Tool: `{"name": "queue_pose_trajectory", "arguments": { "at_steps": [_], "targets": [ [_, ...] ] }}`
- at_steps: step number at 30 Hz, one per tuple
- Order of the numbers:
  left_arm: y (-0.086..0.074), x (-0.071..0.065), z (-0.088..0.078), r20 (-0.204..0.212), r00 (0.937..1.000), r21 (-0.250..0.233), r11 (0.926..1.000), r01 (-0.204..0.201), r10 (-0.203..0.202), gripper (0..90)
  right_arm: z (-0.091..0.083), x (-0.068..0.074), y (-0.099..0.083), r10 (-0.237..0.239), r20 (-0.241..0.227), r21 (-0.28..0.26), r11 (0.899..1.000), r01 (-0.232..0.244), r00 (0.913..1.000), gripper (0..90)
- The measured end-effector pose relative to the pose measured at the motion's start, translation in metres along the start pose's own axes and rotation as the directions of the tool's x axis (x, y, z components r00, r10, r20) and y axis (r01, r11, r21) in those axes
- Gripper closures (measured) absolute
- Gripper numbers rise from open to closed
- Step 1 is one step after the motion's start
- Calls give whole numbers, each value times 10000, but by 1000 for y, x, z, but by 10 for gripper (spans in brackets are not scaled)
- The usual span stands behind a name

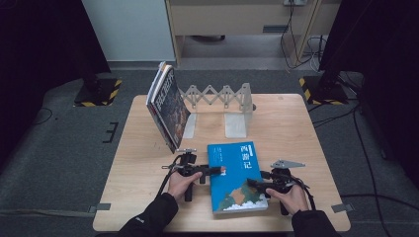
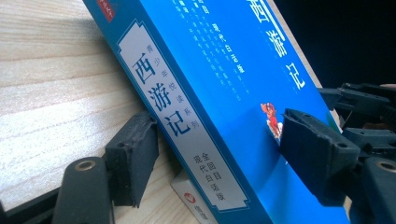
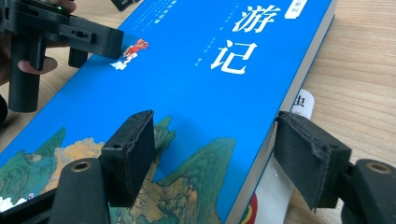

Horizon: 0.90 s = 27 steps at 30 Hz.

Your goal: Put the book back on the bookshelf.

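Note:
A blue book (image 1: 236, 175) with white Chinese title and a mountain picture lies near the front of the wooden table (image 1: 143, 187). My left gripper (image 1: 220, 170) reaches in from the left over its spine. In the left gripper view the blue book (image 2: 224, 65) sits between the jaws of my left gripper (image 2: 215, 126), one pad against the spine's lower edge, the other on the cover. My right gripper (image 1: 253, 183) holds the opposite long edge. In the right gripper view my right gripper (image 3: 212, 121) has one pad on the cover of the book (image 3: 196, 70) and one at the page edge.
A white printed thing (image 3: 301, 105) peeks out from under the blue book. Farther back, two or three books (image 1: 168, 106) lean against an expanding white book rack (image 1: 222, 96). Black stand bases with yellow stripes (image 1: 96, 91) sit on the floor beyond the table.

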State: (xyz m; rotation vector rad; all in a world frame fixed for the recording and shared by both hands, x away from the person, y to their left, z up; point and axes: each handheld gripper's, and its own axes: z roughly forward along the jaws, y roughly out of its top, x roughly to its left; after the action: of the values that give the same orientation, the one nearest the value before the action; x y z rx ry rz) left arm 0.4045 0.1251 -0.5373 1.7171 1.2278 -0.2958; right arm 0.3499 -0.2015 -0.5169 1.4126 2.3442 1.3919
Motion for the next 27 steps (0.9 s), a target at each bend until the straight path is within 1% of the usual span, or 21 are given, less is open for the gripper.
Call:
{"name": "queue_pose_trajectory", "arguments": {
  "at_steps": [2,4,5,6,9,10,11,13,16,20,21,22,24,25,26,27],
  "targets": [
    [3,2,0,107,9999,185,9998,-52,50,278,0,0,0,-27,-10,-4,10000,27,10000,297],
    [8,4,1,339,9994,556,9984,-92,74,277,0,-1,0,-48,-27,-13,10000,48,10000,298],
    [9,4,1,389,9991,650,9977,-183,158,276,0,-1,0,-63,-36,-22,10000,63,10000,298],
    [10,5,2,486,9987,708,9973,-188,153,275,0,-1,0,-79,-35,-32,10000,79,10000,298],
    [11,7,4,597,9982,572,9983,-142,108,270,0,0,-1,-82,-22,-77,9999,82,10000,298],
    [11,7,5,576,9983,479,9987,-146,119,265,0,0,-1,-104,-40,-78,9999,103,9999,298],
    [11,6,6,567,9981,435,9987,-257,233,264,1,0,-1,-122,-52,-84,9999,122,9999,297],
    [10,5,7,499,9983,399,9987,-315,295,263,1,0,-1,-143,-64,-84,9999,142,9999,298],
    [11,4,5,523,9982,426,9986,-316,294,271,1,-1,-1,-182,-124,-69,9998,181,9998,298],
    [12,1,1,781,9962,264,9988,-417,395,323,0,-2,0,-233,-208,-39,9997,232,9995,301],
    [12,0,1,931,9950,240,9989,-391,367,332,0,-2,0,-264,-229,-31,9996,263,9994,302],
    [12,-1,1,1016,9938,228,9986,-471,446,340,0,-2,0,-342,-265,-3,9994,342,9991,304],
    [13,-3,3,1145,9923,351,9980,-521,477,340,0,-2,0,-424,-335,8,9991,424,9985,307],
    [13,-3,4,1177,9918,476,9973,-552,492,340,0,-2,0,-478,-363,-12,9989,478,9982,307],
    [14,-3,4,1169,9918,512,9970,-575,512,338,0,-2,0,-552,-377,-21,9985,551,9978,307],
    [14,-4,5,1178,9917,538,9969,-577,511,336,0,-1,0,-530,-371,-13,9986,529,9979,308]
  ]
}}
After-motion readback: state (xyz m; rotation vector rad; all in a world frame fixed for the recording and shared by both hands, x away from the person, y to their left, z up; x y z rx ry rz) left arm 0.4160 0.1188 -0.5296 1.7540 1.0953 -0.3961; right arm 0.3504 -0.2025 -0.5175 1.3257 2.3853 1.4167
